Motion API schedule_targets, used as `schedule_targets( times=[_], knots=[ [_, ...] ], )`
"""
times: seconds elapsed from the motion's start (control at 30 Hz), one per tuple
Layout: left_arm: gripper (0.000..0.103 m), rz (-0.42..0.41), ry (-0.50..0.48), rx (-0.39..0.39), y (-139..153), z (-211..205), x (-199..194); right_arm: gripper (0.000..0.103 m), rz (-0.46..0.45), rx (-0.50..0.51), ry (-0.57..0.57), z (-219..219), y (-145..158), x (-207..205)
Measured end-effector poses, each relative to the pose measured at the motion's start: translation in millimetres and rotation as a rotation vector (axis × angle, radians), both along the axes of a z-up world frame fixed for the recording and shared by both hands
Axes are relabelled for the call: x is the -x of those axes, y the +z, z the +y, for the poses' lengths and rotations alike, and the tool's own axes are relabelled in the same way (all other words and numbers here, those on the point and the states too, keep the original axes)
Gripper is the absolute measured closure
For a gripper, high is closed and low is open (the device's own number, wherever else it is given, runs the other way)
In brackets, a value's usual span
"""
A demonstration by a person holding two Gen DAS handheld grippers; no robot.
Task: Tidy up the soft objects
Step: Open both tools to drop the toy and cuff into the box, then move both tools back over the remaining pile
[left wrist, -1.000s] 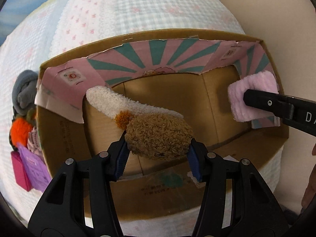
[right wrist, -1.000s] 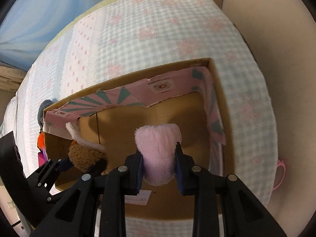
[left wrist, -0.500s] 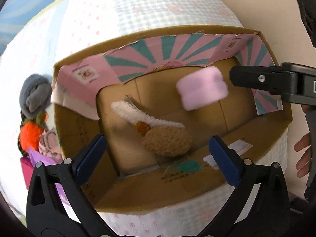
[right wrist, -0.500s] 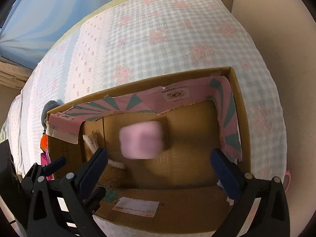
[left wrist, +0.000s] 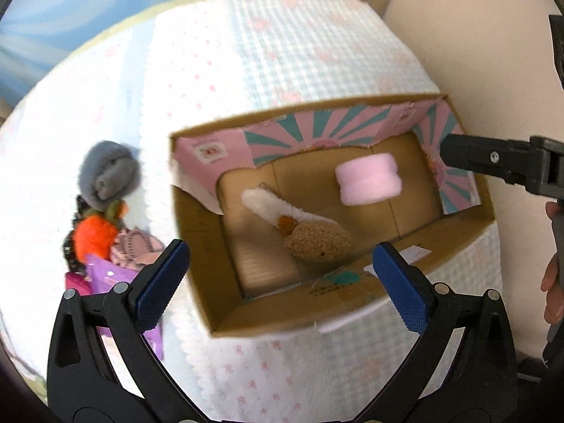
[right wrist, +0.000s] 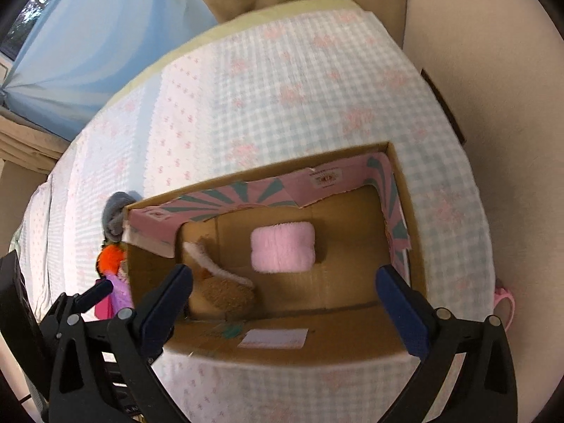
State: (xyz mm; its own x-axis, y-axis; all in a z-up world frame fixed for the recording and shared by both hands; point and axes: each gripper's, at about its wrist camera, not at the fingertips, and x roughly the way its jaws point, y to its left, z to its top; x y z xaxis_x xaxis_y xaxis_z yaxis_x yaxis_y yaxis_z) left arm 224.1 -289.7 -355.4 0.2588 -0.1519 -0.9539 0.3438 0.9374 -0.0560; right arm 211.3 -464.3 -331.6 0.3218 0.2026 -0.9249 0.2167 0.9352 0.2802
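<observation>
An open cardboard box (left wrist: 352, 303) (right wrist: 405, 194) with pink and teal flaps sits on a checked bedspread. Inside lie a brown-and-white plush (left wrist: 313, 238) (right wrist: 225, 290) on the left and a pink fluffy roll (left wrist: 368, 183) (right wrist: 282, 246) on the right. My left gripper (left wrist: 282, 282) is open and empty above the box's near edge. My right gripper (right wrist: 283, 303) is open and empty above the box; one of its fingers (left wrist: 493, 162) shows in the left wrist view.
Left of the box lies a pile: a grey plush (left wrist: 105, 176) (right wrist: 114, 215), an orange plush (left wrist: 93, 236) (right wrist: 111, 259), purple and pink items (left wrist: 116, 275). A pink ring (right wrist: 506, 303) lies at the bed's right edge. A beige wall is on the right.
Both grippers opened and pulled back up from the box. The brown plush and the pink roll dropped onto the box floor.
</observation>
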Motion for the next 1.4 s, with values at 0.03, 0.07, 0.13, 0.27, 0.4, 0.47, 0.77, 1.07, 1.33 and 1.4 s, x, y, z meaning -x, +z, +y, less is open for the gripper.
schedule_targets(
  times=[0.03, 0.07, 0.13, 0.27, 0.4, 0.47, 0.77, 1.07, 1.33, 1.4],
  knots=[
    [0.0, -0.012, 0.001, 0.004, 7, 4, 2, 0.0, -0.012, 0.011, -0.001, 3, 11, 5],
    [0.0, -0.026, 0.007, 0.006, 17, 8, 4, 0.0, -0.023, 0.022, -0.004, 5, 19, 10],
    [0.0, -0.055, 0.02, 0.007, 36, 14, 8, 0.0, -0.04, 0.039, -0.001, 10, 39, 19],
    [0.0, -0.119, 0.031, 0.032, 76, 28, 20, 0.0, -0.106, 0.108, 0.035, 25, 83, 45],
    [0.0, -0.191, 0.045, 0.051, 123, 44, 38, 0.0, -0.163, 0.166, 0.044, 41, 122, 73],
    [0.0, -0.211, 0.058, 0.061, 142, 53, 46, 0.0, -0.196, 0.184, 0.031, 46, 142, 87],
    [0.0, -0.375, 0.106, 0.121, 233, 97, 99, 0.0, -0.352, 0.259, 0.004, 73, 210, 150],
    [0.0, -0.458, 0.194, 0.088, 268, 159, 141, 0.0, -0.458, 0.216, 0.06, 98, 229, 171],
    [0.0, -0.404, 0.278, 0.067, 245, 231, 157, 0.0, -0.451, 0.152, 0.112, 147, 210, 161],
    [0.0, -0.393, 0.279, 0.065, 237, 245, 155, 0.0, -0.443, 0.135, 0.115, 163, 203, 157]
  ],
)
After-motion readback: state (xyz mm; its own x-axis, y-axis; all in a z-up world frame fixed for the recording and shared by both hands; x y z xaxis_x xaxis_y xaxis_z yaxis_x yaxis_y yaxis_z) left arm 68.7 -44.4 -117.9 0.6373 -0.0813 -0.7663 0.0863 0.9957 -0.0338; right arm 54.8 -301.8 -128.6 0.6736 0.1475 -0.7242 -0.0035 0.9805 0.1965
